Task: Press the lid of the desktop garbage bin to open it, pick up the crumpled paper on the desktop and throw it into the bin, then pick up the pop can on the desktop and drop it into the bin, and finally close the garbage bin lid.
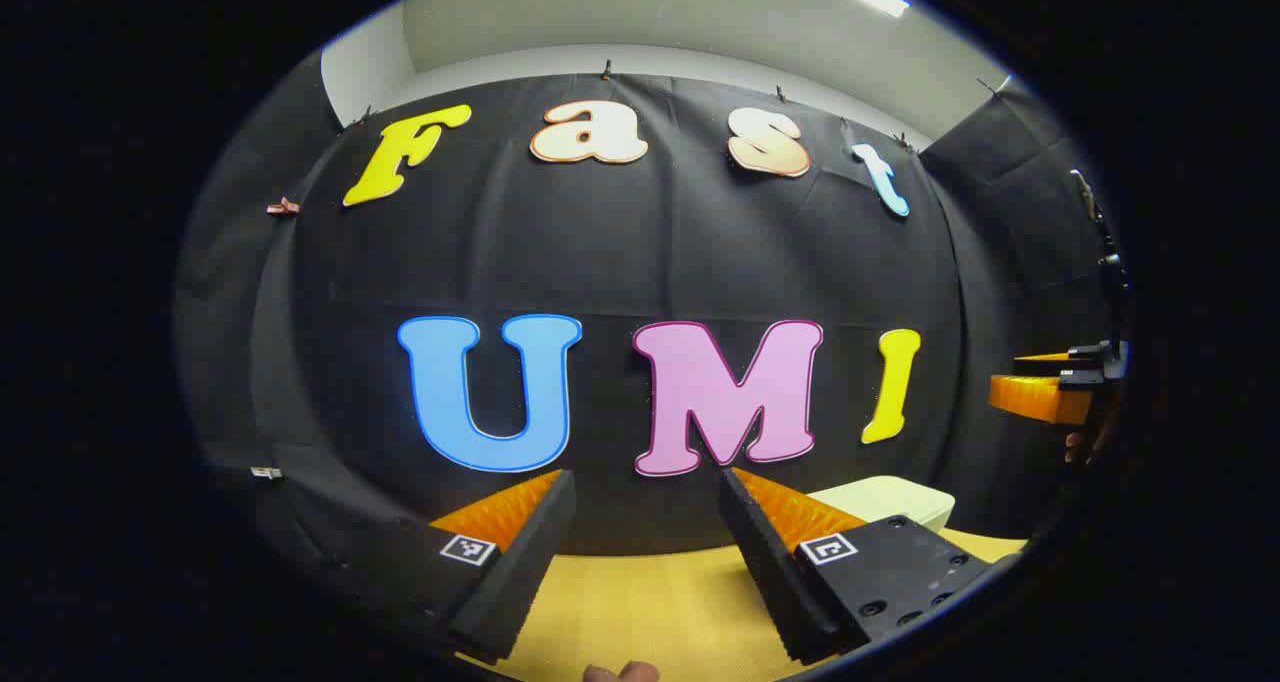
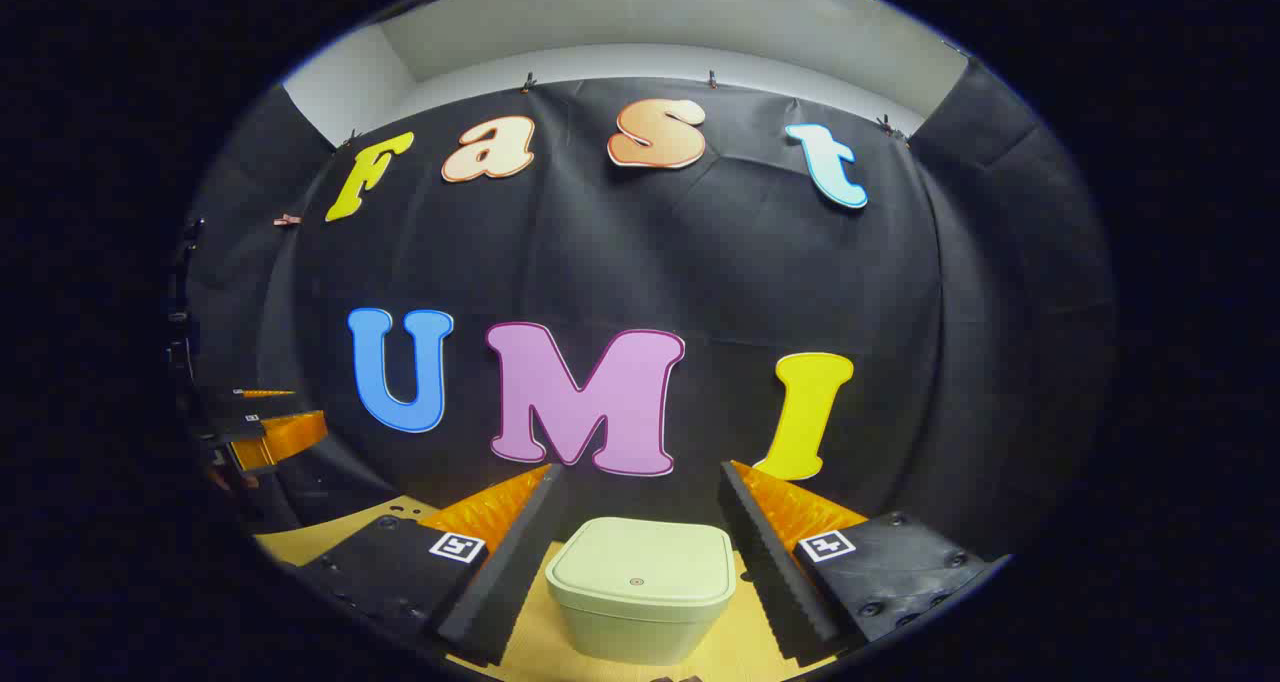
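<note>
- Holding my left gripper (image 1: pixel 645 487) above the pale wooden desktop (image 1: pixel 650 592), jaws released and spread wide, nothing between them.
- Item: pale green, rounded-square plastic desktop garbage bin (image 1: pixel 885 500), seen in the left gripper view at about 4 o'clock, behind my right-hand finger; part of it is hidden by that finger.
- Item: my right gripper (image 1: pixel 1050 387), seen in the left gripper view at 3 o'clock, well apart from the left one, with a bit of the hand that holds it just below.
- Item: my right gripper (image 2: pixel 640 487) in its own view, jaws released and wide, grasping nothing.
- Item: the same bin (image 2: pixel 640 587) in the right gripper view at 6 o'clock, standing upright on the desktop (image 2: pixel 525 632) between my two fingers but touching neither; it sits beyond the fingertips.
- Item: flat bin lid (image 2: pixel 642 560), down and flush on the rim, a small round mark near its middle.
- Item: my left gripper (image 2: pixel 270 437), seen in the right gripper view at 9 o'clock, well apart from the bin.
</note>
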A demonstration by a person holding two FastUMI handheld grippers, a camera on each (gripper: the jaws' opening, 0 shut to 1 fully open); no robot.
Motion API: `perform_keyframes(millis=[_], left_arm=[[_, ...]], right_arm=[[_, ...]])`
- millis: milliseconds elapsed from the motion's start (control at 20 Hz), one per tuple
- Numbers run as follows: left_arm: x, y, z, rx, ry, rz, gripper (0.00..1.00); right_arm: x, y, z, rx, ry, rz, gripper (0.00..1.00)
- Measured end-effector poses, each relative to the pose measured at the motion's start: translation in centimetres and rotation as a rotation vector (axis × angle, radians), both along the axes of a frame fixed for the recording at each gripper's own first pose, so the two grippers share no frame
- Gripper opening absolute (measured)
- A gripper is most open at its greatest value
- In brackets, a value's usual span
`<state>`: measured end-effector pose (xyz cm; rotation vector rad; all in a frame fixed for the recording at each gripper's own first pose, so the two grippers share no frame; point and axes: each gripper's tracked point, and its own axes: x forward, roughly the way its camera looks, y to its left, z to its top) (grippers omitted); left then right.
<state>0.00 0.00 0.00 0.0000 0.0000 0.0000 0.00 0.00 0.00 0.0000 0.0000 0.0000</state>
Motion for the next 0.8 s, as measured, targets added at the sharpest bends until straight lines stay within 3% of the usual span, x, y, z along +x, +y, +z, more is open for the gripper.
perform_keyframes(millis=[800], left_arm=[[-0.3,0.0,0.6,0.029,-0.005,0.007,0.95]], right_arm=[[-1.2,1.3,-0.4,-0.028,-0.019,0.033,0.97]])
